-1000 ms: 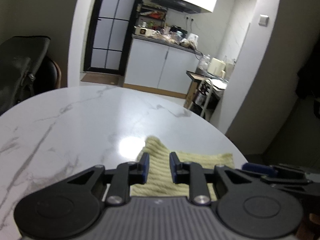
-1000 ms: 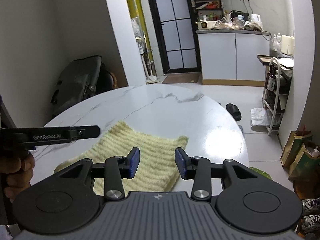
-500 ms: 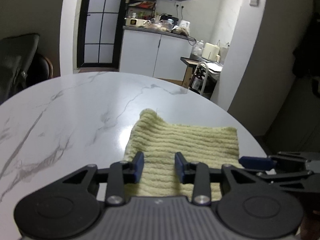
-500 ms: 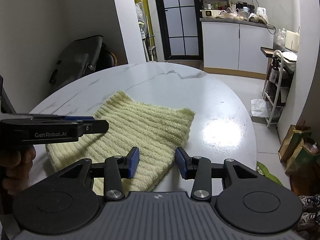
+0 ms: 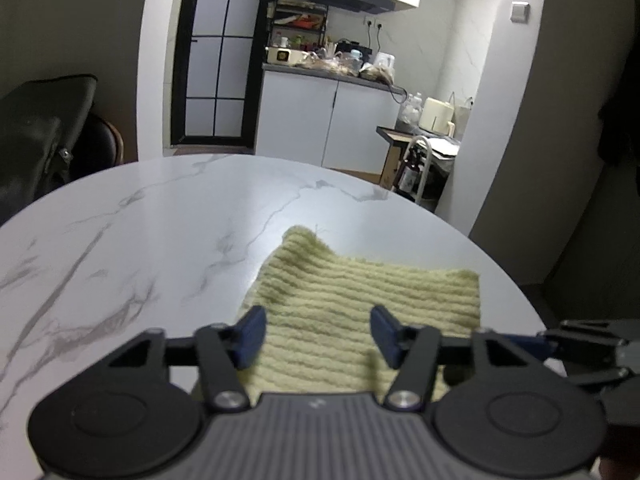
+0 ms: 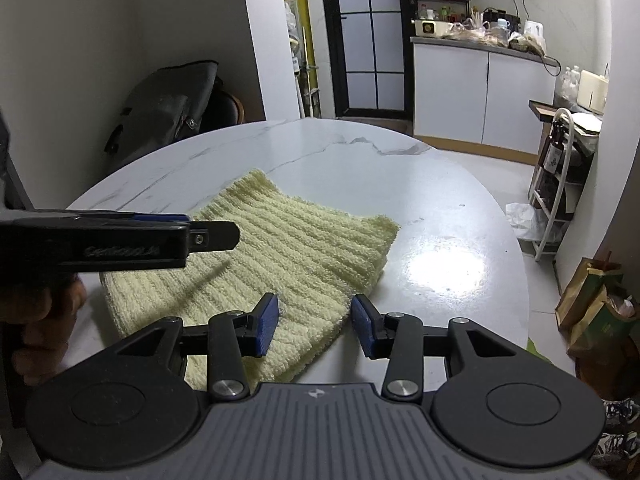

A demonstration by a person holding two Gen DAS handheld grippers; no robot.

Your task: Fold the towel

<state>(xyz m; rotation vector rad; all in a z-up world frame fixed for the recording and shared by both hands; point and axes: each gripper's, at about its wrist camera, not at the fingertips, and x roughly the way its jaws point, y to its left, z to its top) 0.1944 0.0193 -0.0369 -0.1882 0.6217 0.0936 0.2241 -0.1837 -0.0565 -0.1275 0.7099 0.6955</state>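
A pale yellow ribbed towel (image 5: 360, 300) (image 6: 288, 248) lies flat on the round white marble table (image 5: 140, 240) (image 6: 440, 208), near its front right edge. My left gripper (image 5: 318, 334) hovers over the towel's near left part. Its jaws are opening, and the blue pads stand apart with only cloth below them, nothing pinched. My right gripper (image 6: 316, 326) is open over the towel's near right corner, pads clear of the cloth. In the right wrist view the left gripper (image 6: 212, 236) juts in from the left over the towel, with a hand (image 6: 40, 320) behind it.
A dark bag (image 6: 168, 108) rests on a chair behind the table's far left. White kitchen cabinets (image 6: 480, 92) stand at the back. A rack with bottles (image 6: 560, 168) and paper bags (image 6: 600, 304) on the floor are to the right, past the table edge.
The left gripper's jaws have spread much wider over the towel. More of the towel shows, and larger, in both views. The right jaws keep the same gap.
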